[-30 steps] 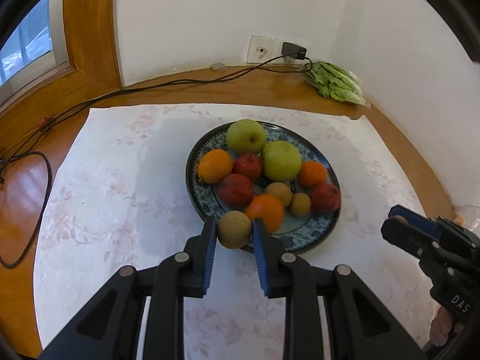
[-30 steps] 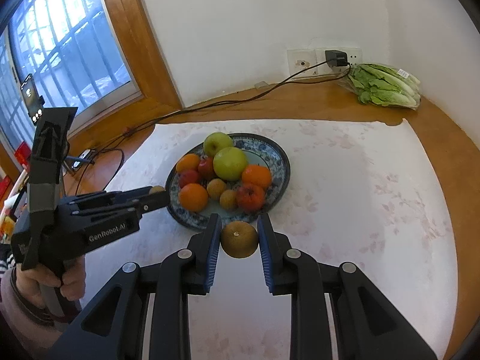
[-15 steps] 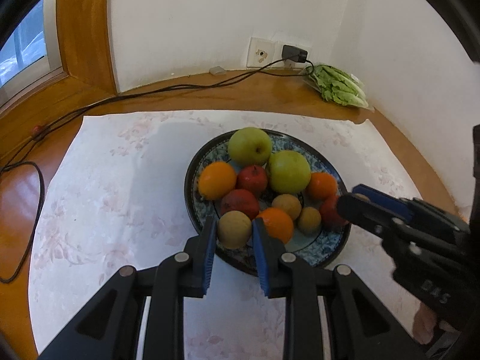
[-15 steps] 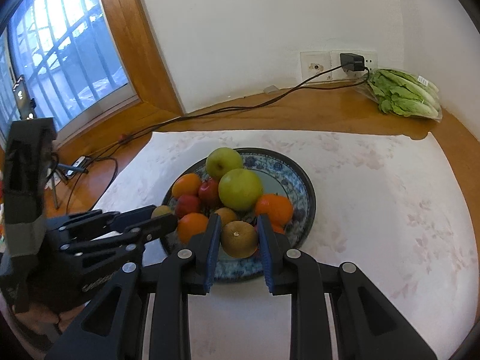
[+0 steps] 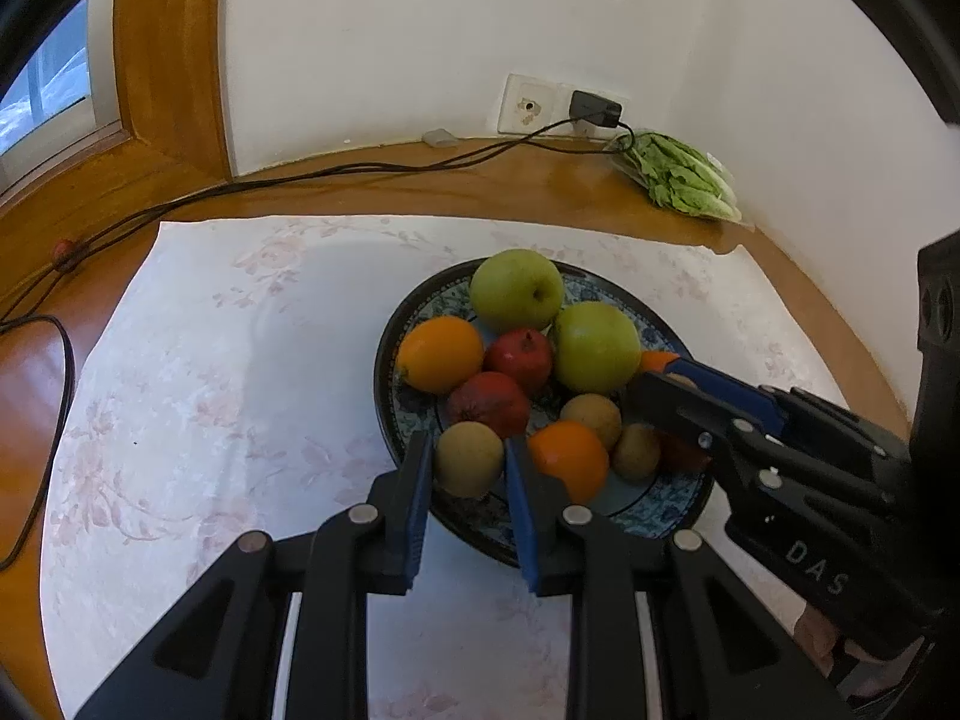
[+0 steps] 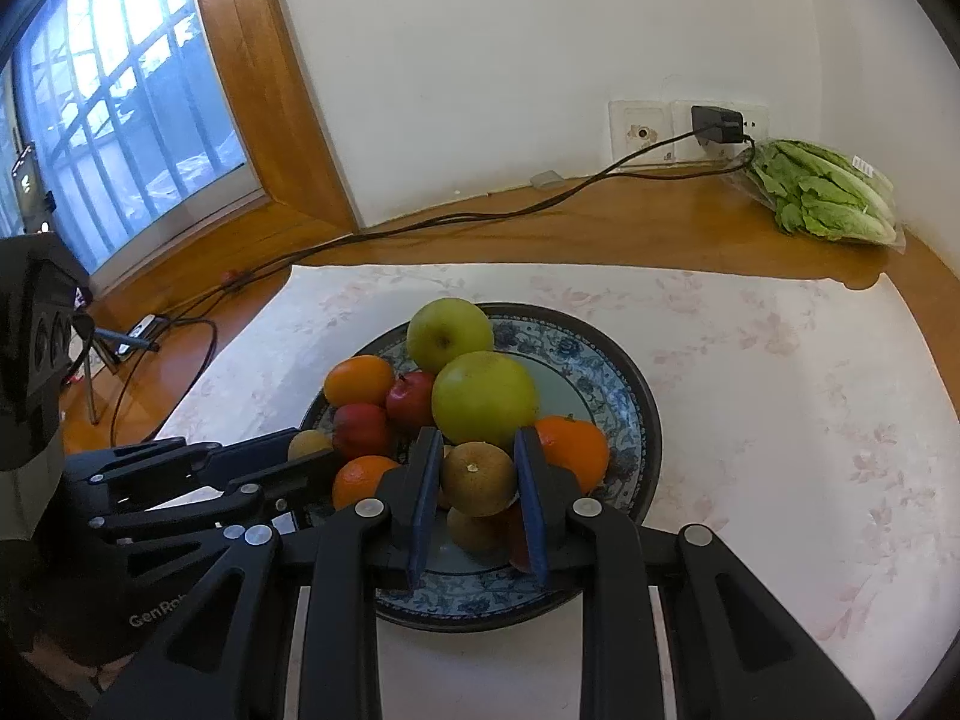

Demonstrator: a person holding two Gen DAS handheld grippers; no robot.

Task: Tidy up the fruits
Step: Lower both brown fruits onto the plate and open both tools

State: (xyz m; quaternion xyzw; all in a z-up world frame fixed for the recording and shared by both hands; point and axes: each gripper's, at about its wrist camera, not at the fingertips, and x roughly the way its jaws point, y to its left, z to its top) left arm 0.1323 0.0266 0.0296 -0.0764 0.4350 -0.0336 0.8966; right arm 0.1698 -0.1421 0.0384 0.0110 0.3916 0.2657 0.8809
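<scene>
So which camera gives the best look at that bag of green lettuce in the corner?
The right wrist view. There the bagged lettuce is larger, sharp and fully visible against the wall, with its white label showing. In the left wrist view the lettuce appears too, but smaller, farther off, with less leaf detail.

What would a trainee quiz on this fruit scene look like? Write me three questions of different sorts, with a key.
1. True or false: the left gripper is empty.
2. What does the right gripper hold? A) green apple B) brown fruit C) orange
3. Fill in: the fruits are gathered on a patterned ____.

Key:
1. False; it is shut on a kiwi over the plate's near rim.
2. B; the brown fruit sits between its fingers, above the plate.
3. plate
</scene>
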